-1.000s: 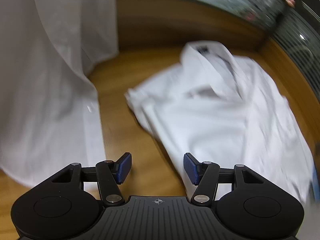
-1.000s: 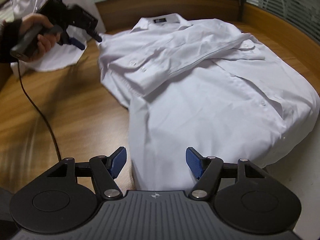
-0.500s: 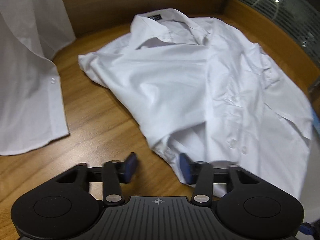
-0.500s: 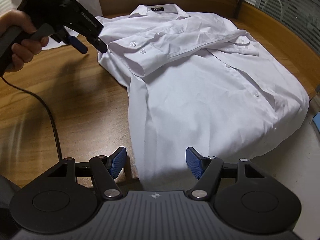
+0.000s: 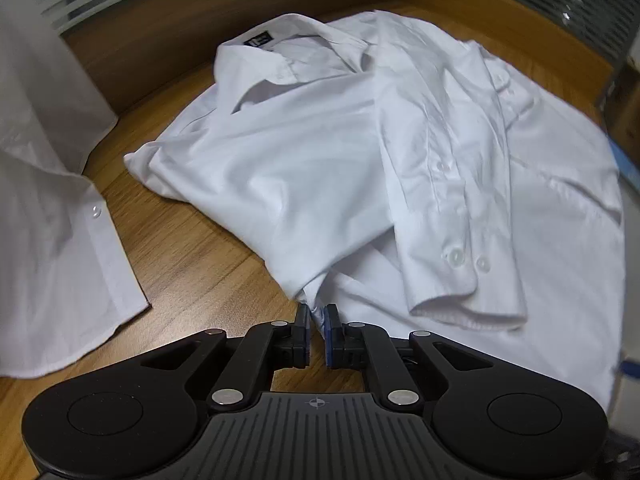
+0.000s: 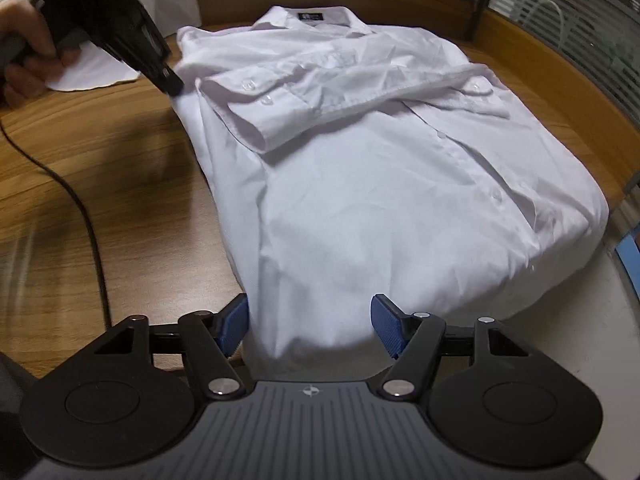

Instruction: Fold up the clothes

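My left gripper (image 5: 317,322) pinches the shirt (image 5: 360,152) edge at bottom middle; my right gripper (image 6: 310,328) gapes around its hem.

- Both views are lit by dim, even indoor light from above; no hard highlights appear on the white shirt (image 5: 320,168).
- Soft shadows fall under the shirt's folded sleeve cuff (image 5: 468,304) and on the wooden table (image 6: 100,168) below the left gripper (image 6: 170,80).
- Fisheye distortion bends the table's edge and the slatted background into curves; the corners darken.
- Motion blur smears the left gripper and the hand (image 6: 24,52) in the right wrist view, and streaks the table at the left edge.
- The left wrist view is slightly soft at its right edge; the shirt's buttons in the centre are sharp.
- Small glints show on the metal pivots of the right gripper (image 6: 310,324).
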A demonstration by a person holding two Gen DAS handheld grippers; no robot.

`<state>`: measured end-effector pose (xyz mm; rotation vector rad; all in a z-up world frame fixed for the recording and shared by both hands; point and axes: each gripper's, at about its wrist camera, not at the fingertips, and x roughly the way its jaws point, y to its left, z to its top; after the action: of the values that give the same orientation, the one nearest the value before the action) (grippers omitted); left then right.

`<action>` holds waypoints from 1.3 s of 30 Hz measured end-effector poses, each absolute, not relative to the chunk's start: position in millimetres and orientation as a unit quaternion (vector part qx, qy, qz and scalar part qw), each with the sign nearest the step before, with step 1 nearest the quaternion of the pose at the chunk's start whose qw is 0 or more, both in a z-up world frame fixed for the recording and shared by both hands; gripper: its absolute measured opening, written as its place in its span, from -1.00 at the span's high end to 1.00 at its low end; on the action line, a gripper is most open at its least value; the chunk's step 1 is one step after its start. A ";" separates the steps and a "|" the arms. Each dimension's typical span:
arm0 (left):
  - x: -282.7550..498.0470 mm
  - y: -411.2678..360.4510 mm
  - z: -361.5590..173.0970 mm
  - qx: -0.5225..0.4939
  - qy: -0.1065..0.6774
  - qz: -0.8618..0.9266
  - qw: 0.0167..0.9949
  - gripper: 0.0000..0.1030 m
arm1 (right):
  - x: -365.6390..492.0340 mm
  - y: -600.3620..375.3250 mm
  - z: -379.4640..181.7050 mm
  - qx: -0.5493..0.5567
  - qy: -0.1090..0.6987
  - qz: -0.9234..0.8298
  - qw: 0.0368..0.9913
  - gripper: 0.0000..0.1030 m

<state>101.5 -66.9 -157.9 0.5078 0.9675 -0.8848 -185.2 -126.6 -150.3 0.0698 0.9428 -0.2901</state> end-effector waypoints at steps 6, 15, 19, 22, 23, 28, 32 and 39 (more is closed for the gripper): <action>103.1 -65.9 -163.0 0.232 0.445 -0.402 0.766 0.67 | -167.0 -129.1 -142.4 0.017 0.442 -0.107 0.890 -0.19; 130.6 -25.8 -140.4 0.122 0.435 -0.380 0.807 -0.14 | -178.3 -129.3 -151.5 0.018 0.461 -0.104 0.881 -0.13; 152.2 -12.1 -133.3 0.065 0.437 -0.355 0.824 -0.26 | -181.3 -120.6 -150.5 -0.001 0.458 -0.094 0.884 0.22; 178.0 -9.8 -137.9 0.024 0.453 -0.324 0.830 -0.27 | -180.5 -117.0 -152.4 -0.005 0.460 -0.088 0.884 0.34; 186.4 -9.8 -140.3 0.010 0.456 -0.313 0.833 -0.27 | -180.0 -116.7 -153.2 -0.005 0.461 -0.087 0.883 0.37; 223.5 -12.6 -150.8 -0.068 0.464 -0.260 0.844 -0.26 | -179.3 -115.0 -156.9 -0.002 0.461 -0.079 0.884 0.67; 241.6 -27.0 -161.7 -0.089 0.477 -0.248 0.839 -0.08 | -179.9 -114.8 -155.6 0.007 0.460 -0.081 0.884 0.88; 242.0 -55.7 -166.2 -0.039 0.467 -0.271 0.841 0.84 | -185.8 -132.6 -138.7 0.069 0.440 -0.103 0.889 0.99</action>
<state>242.0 -55.7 -166.2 -0.0819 0.9870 -0.5738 -185.8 -132.6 -138.7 0.1439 0.9137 -0.2135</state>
